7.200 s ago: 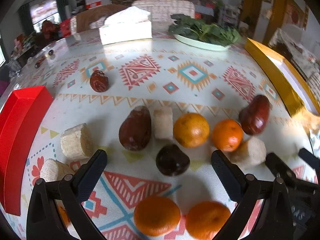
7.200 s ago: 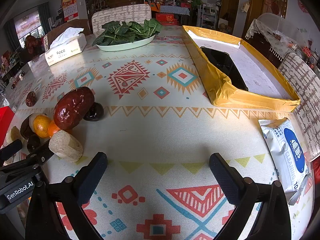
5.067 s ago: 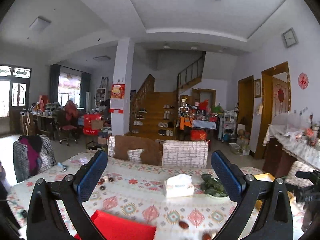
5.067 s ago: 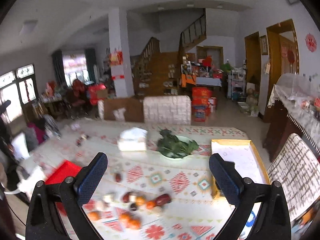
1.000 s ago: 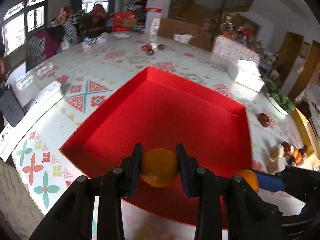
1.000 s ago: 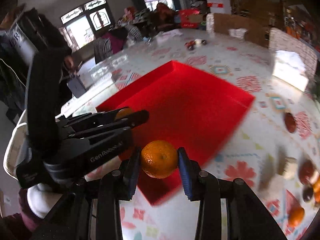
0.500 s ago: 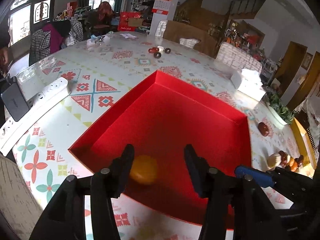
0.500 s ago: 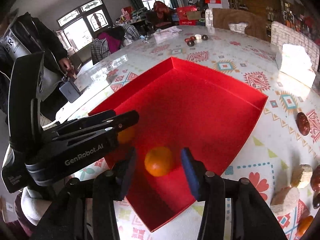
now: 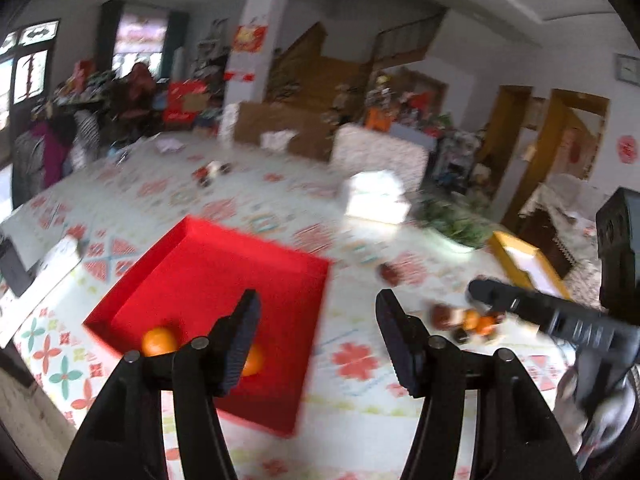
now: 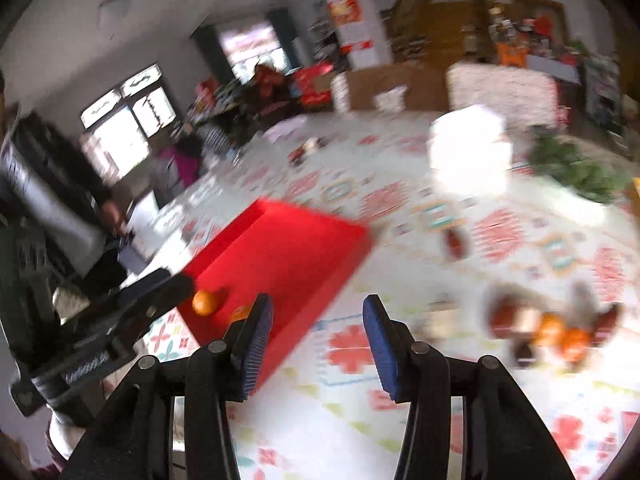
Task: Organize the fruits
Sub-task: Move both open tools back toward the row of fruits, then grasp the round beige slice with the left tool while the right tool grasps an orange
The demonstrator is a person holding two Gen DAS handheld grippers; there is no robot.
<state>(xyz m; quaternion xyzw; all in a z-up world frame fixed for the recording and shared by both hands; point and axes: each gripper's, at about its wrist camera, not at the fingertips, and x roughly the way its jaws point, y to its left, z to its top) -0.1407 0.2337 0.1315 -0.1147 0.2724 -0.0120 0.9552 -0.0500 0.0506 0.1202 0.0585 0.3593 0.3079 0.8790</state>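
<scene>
Spreading under both of my tools is the big table covered in a white cloth with red and teal geometric patterns (image 9: 248,208), blurred in both wrist views. Sitting on its near left part is the shallow red square tray (image 9: 224,268), and lying in the tray's near corner are two round orange tangerines (image 9: 159,341), one beside the other, the second half hidden behind my left tool's finger in the left view.

Well apart from the tray, toward the right, I am seeing the smeared cluster of remaining fruits and pale cut pieces (image 10: 556,330) lying on the cloth, with one dark red date (image 9: 388,273) lying alone between the tray and that cluster. Farther back are the white tissue box (image 9: 376,198), the plate of green leaves (image 9: 456,224) and the yellow-edged tray (image 9: 520,260).

I am holding my left gripper (image 9: 318,340) over the tray's near right edge; its jaws are opening, wide apart, with nothing between them. My right gripper (image 10: 318,344) is hanging above the cloth just right of the tray, its blue-padded jaws parted and gripping nothing. Each tool is showing at the edge of the other's view.
</scene>
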